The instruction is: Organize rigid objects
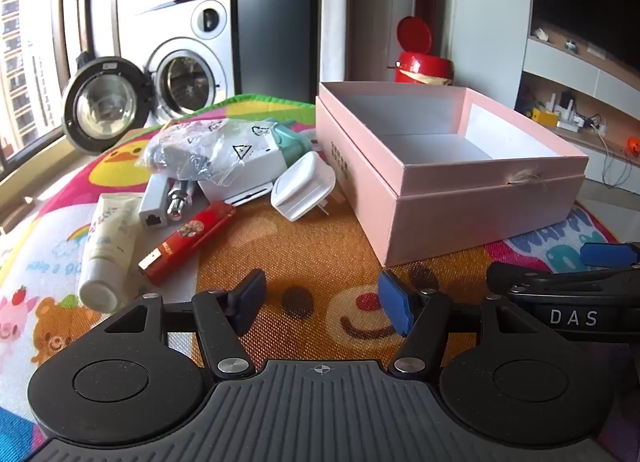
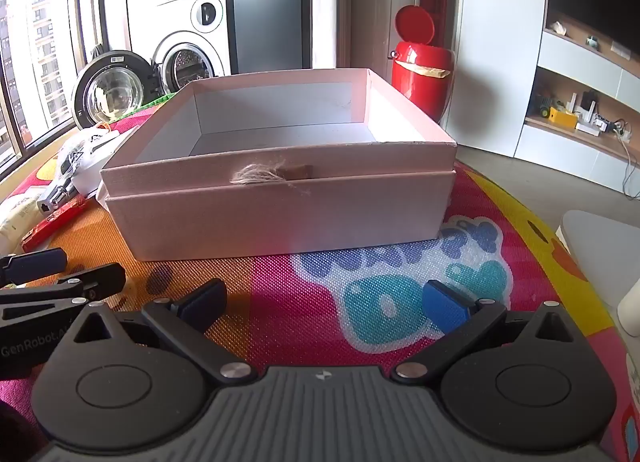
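An open pink box [image 1: 460,206] with a white inside sits on the colourful mat; it fills the middle of the right wrist view [image 2: 280,218] and holds nothing. Left of it lies a pile: a white plug adapter [image 1: 303,187], a red lighter [image 1: 186,242], a white tube [image 1: 108,250], a white network adapter [image 1: 154,202], a metal part [image 1: 178,204] and a plastic bag with chargers [image 1: 212,152]. My left gripper [image 1: 324,302] is open and empty, low over the mat in front of the pile. My right gripper [image 2: 324,304] is open and empty, in front of the box.
The play mat [image 1: 304,258] covers a raised round surface. A red bin [image 2: 422,66] with its lid up stands behind the box. A washing machine [image 1: 188,74] with its door open is at the back left. Shelves [image 2: 580,118] stand at the right.
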Demonstrator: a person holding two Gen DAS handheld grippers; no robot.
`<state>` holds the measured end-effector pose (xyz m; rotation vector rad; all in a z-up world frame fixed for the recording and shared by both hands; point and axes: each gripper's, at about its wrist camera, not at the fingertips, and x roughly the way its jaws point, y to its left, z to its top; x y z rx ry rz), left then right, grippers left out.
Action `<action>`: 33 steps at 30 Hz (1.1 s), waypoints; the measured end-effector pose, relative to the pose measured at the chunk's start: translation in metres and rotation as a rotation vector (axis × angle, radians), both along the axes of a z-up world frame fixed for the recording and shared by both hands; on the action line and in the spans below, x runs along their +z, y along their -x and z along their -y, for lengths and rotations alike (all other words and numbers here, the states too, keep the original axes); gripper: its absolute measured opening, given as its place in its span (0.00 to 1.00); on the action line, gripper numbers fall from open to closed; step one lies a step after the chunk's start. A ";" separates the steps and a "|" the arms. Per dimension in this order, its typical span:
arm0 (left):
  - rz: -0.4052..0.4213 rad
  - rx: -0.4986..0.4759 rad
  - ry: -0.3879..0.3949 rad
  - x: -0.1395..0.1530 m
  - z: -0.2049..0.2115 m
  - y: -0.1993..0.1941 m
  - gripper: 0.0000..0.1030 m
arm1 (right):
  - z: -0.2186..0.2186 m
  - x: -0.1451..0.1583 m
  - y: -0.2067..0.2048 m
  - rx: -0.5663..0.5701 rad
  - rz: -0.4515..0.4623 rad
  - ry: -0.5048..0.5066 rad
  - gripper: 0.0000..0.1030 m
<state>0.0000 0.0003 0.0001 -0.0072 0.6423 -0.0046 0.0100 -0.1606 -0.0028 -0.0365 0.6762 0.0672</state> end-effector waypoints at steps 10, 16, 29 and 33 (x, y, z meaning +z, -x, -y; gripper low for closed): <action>0.000 0.000 0.000 0.000 0.000 0.000 0.66 | 0.000 -0.002 0.001 0.000 0.001 0.002 1.00; 0.000 0.000 0.001 0.000 0.000 0.000 0.65 | 0.001 -0.002 0.001 0.001 0.001 0.002 1.00; 0.000 0.000 0.002 0.000 0.000 0.000 0.65 | 0.001 -0.004 0.001 0.001 0.002 0.002 1.00; 0.000 0.000 0.003 0.000 0.000 0.000 0.65 | 0.001 -0.004 0.001 0.001 0.002 0.003 1.00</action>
